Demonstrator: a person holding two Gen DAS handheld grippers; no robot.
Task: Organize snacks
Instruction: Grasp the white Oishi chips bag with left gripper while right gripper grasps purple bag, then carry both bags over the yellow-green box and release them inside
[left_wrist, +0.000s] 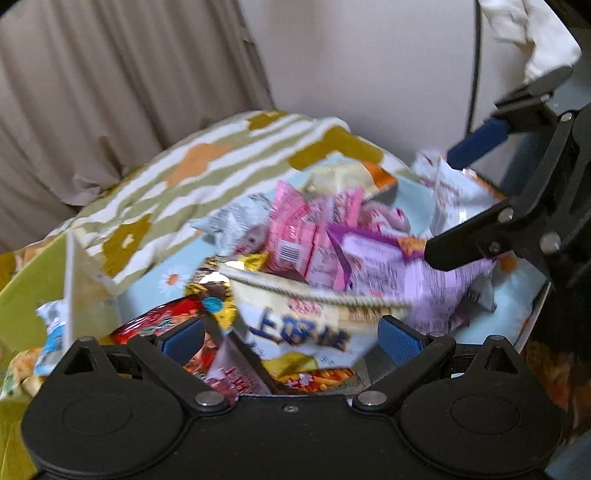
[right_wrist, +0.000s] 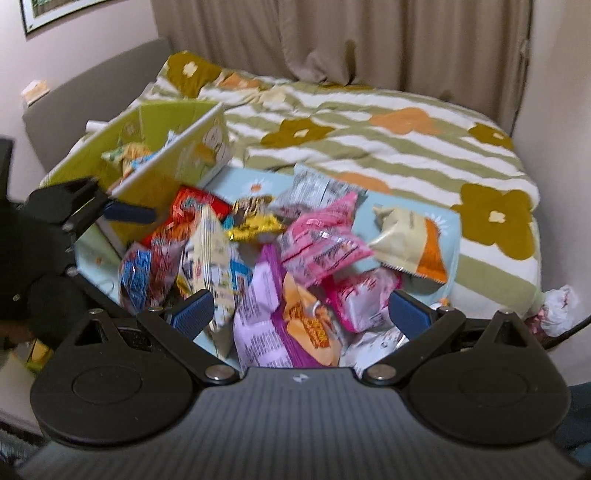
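A pile of snack packets lies on a light blue daisy mat (right_wrist: 448, 218) on the bed. It includes a purple packet (right_wrist: 266, 321), a pink packet (right_wrist: 321, 240), a cream-and-orange packet (right_wrist: 410, 240) and a red packet (right_wrist: 192, 206). My right gripper (right_wrist: 301, 310) hangs open over the purple packet, holding nothing. Also open and empty, my left gripper (left_wrist: 291, 338) is above a white-and-blue packet (left_wrist: 295, 325) beside a red packet (left_wrist: 166, 321). The right gripper (left_wrist: 441, 205) shows at the right of the left wrist view. A green box (right_wrist: 166, 147) with a few packets inside stands left of the pile.
The bed has a green-striped quilt (right_wrist: 369, 147) with orange and olive flowers. Beige curtains (right_wrist: 332, 40) hang behind it, and a grey headboard (right_wrist: 74, 96) stands at the left. A dark cable (left_wrist: 474, 74) runs down the wall. A crumpled wrapper (right_wrist: 557, 310) lies at the bed's right edge.
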